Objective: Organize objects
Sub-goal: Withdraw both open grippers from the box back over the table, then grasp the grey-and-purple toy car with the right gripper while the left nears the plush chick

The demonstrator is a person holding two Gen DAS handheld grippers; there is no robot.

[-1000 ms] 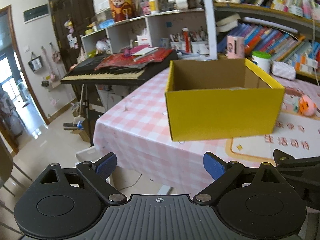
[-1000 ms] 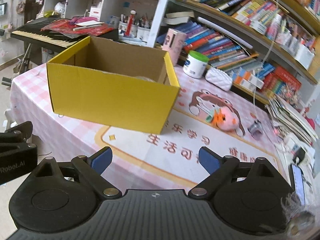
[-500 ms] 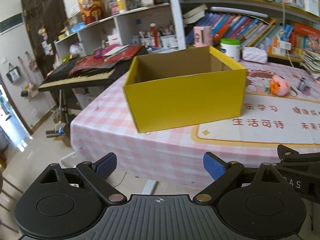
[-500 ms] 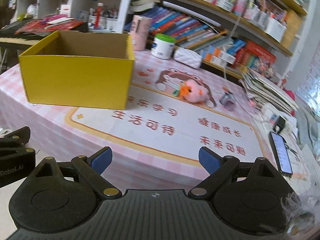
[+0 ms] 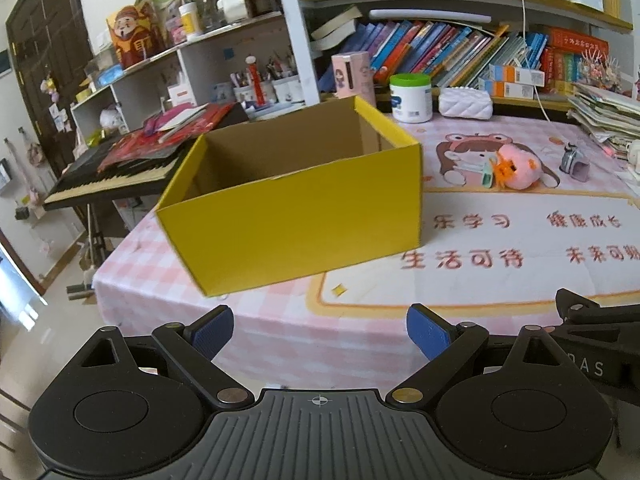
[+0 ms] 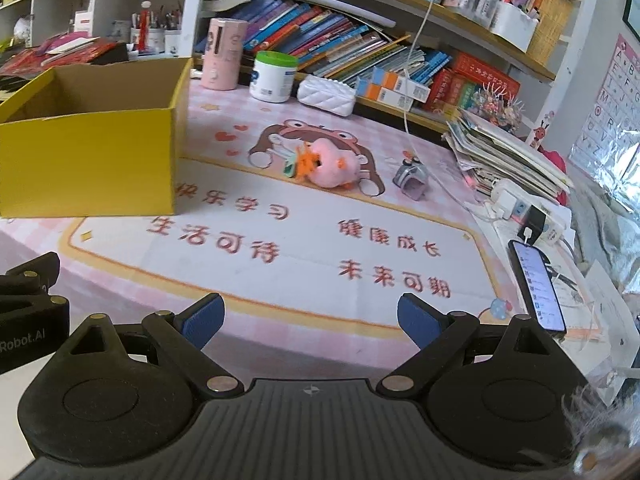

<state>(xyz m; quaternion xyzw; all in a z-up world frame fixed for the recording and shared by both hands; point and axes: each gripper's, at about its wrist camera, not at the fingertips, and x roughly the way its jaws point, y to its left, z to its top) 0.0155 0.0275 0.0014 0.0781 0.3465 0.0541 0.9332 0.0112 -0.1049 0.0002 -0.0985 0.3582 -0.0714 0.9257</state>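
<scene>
An open yellow cardboard box [image 5: 292, 216] stands on the pink checked table, its inside brown; it also shows in the right wrist view [image 6: 88, 164] at the left. A pink plush toy [image 6: 332, 166] with an orange tuft lies on the printed mat; it also shows in the left wrist view [image 5: 518, 168]. A small grey-purple object [image 6: 412, 184] lies right of it. My left gripper [image 5: 320, 332] is open and empty, short of the table's near edge, below the box. My right gripper [image 6: 310, 318] is open and empty over the mat's near edge.
A white jar with a green lid [image 6: 274, 76], a pink cylinder [image 6: 222, 54] and a white quilted pouch [image 6: 326, 94] stand at the back by the bookshelf. A stack of papers [image 6: 504, 152], a power strip and a phone [image 6: 538, 286] lie at the right. A keyboard [image 5: 112, 172] stands left of the table.
Both views have swung to the right. The box has shifted left in both views, and the plush toy, the papers and the phone have come into view. Both grippers stay open.
</scene>
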